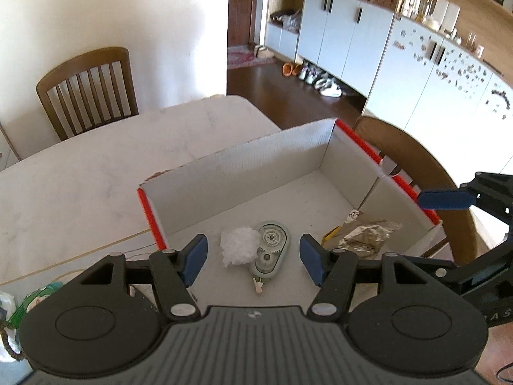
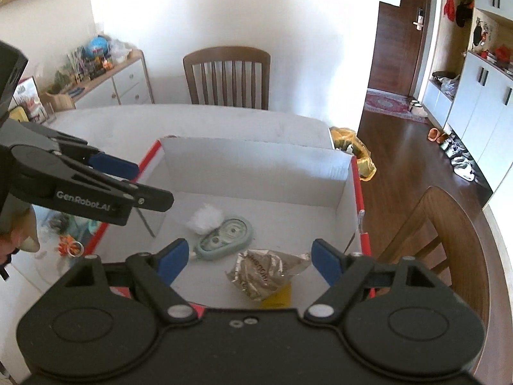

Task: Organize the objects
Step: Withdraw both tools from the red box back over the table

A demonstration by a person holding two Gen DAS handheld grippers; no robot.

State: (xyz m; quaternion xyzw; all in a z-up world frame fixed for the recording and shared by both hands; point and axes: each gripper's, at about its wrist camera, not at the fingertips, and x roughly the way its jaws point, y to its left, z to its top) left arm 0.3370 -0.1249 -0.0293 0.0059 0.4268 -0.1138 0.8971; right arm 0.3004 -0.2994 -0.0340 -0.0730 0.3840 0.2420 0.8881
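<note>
Bench (image 1: 96, 166) is white marble-look, with a wooden chair (image 1: 86, 89) at the far side and a second chair (image 2: 439, 234) just beside the box's right wall.

The cardboard box (image 1: 256, 157) sits on the bench, open top, white inside, red edges. All three of the task's items I can see lie on its floor, toward the near end.

Biggest item: a crumpled foil wrapper (image 2: 269, 272) at near right, lying on top of something yellow (image 2: 279, 295); I can't tell what that is.

Next is the mint-green correction tape dispenser (image 1: 271, 250), lying flat at the near middle, tip pointing toward me.

Smallest is a white fluffy wad (image 1: 239, 245), touching the dispenser's left side.

Left tongs (image 1: 253, 256) are released, nothing between the blue pads, hovering above the wad and dispenser.

Right tongs (image 2: 247, 263) are also released and wider, pads clear of the wrapper below them, nothing gripped.

In the right wrist view I see the left tongs hanging over the box's left wall, with a hand (image 2: 19, 240) on the handle.

Outside that wall, small clutter on the bench is too blurred to name.
</note>
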